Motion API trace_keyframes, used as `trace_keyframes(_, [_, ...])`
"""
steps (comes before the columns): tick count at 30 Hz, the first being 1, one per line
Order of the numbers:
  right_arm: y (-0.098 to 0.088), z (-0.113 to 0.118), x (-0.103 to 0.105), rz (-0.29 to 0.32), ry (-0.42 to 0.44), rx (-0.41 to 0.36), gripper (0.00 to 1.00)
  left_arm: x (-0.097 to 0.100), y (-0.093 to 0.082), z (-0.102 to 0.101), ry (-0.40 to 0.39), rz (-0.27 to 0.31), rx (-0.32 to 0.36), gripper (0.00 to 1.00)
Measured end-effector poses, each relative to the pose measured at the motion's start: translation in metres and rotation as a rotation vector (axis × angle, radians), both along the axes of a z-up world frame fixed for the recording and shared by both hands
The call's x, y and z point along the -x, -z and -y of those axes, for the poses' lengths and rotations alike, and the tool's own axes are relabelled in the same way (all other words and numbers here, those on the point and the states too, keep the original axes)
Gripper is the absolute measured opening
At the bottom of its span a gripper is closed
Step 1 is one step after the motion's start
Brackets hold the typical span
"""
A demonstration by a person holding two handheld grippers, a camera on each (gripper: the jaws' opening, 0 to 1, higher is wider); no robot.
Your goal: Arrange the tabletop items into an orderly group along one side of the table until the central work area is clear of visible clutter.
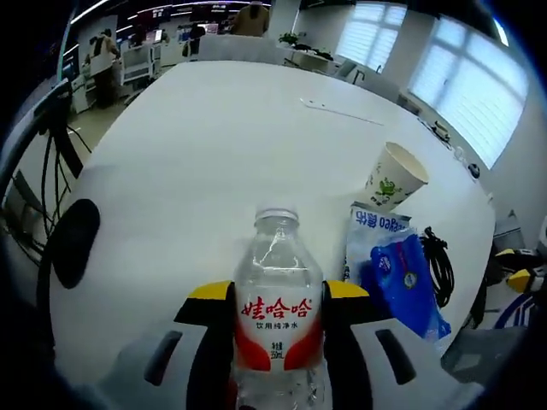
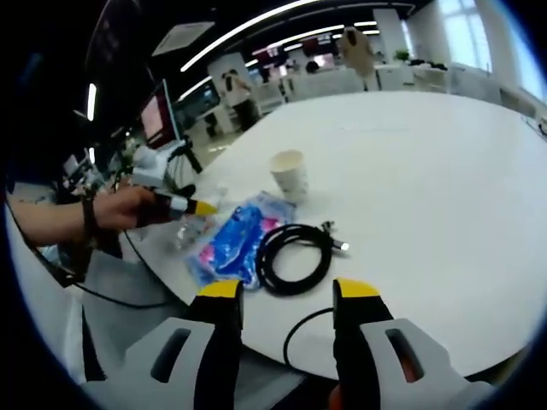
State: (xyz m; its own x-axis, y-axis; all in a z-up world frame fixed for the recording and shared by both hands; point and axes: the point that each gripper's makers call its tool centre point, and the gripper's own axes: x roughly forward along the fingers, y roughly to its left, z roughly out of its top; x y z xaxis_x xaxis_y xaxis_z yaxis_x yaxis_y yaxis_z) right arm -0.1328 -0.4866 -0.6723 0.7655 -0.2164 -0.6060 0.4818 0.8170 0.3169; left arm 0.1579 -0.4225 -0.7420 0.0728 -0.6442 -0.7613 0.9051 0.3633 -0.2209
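My left gripper is shut on a clear water bottle with a red and white label, held upright over the white table. To its right lie a tilted paper cup, a blue packet and a black cable. In the right gripper view, my right gripper stands open with nothing between its jaws, just short of the coiled black cable. Beyond are the blue packet and the paper cup. At the left a hand holds the left gripper with the bottle.
A black oval pad lies near the table's left edge, and a thin white strip lies far across the table. The table edge runs close in front of my right gripper. Desks, chairs and people stand beyond the table.
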Motion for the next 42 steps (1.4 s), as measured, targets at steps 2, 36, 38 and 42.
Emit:
trace_keyframes(2, [0.000, -0.002, -0.001, -0.001, -0.005, 0.001, 0.40, 0.000, -0.002, -0.002, -0.008, 0.002, 0.006, 0.39])
trace_keyframes(36, [-0.001, -0.002, -0.002, 0.011, 0.005, -0.003, 0.38, 0.007, -0.049, -0.035, 0.019, 0.186, 0.124, 0.40])
trace_keyframes(38, [-0.001, -0.003, -0.002, 0.010, 0.001, -0.004, 0.38, 0.008, -0.051, -0.037, 0.027, 0.199, 0.125, 0.39])
trace_keyframes(42, [-0.001, -0.004, -0.004, 0.011, -0.005, -0.005, 0.38, 0.007, -0.054, -0.042, 0.036, 0.225, 0.127, 0.39])
